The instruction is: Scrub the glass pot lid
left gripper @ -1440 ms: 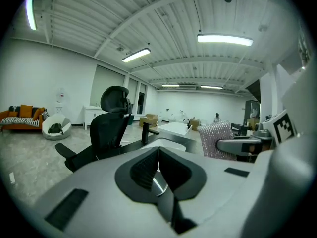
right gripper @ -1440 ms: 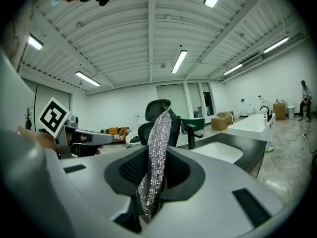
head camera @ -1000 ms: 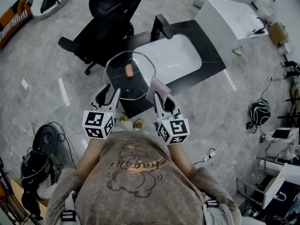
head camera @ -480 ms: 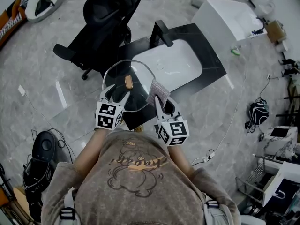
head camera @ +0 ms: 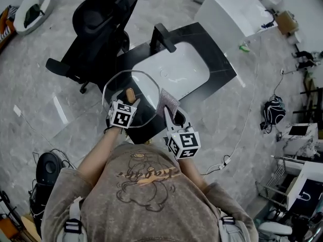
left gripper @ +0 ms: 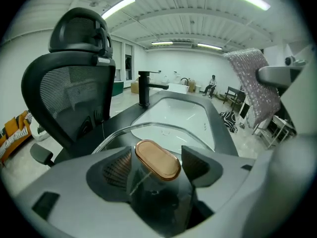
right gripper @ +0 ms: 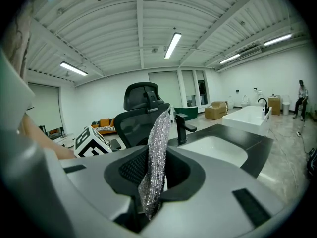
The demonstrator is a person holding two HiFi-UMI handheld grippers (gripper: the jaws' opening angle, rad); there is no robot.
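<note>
Head view — left tongs (left gripper: 157,165) just opened round oval knob (left gripper: 157,158), right tongs (right gripper: 153,168) pinching silvery mesh (right gripper: 157,143).

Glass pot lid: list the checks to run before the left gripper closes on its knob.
1. Left gripper jaws open, having just been opening: ok.
2. Knob between those jaws, pads not yet pressing: ok.
3. Right gripper shut on the scrub cloth: ok.
4. Glass pot lid resting steady on the counter: cannot tell.
5. Cloth against the glass: not ok, held up beside the lid.
</note>
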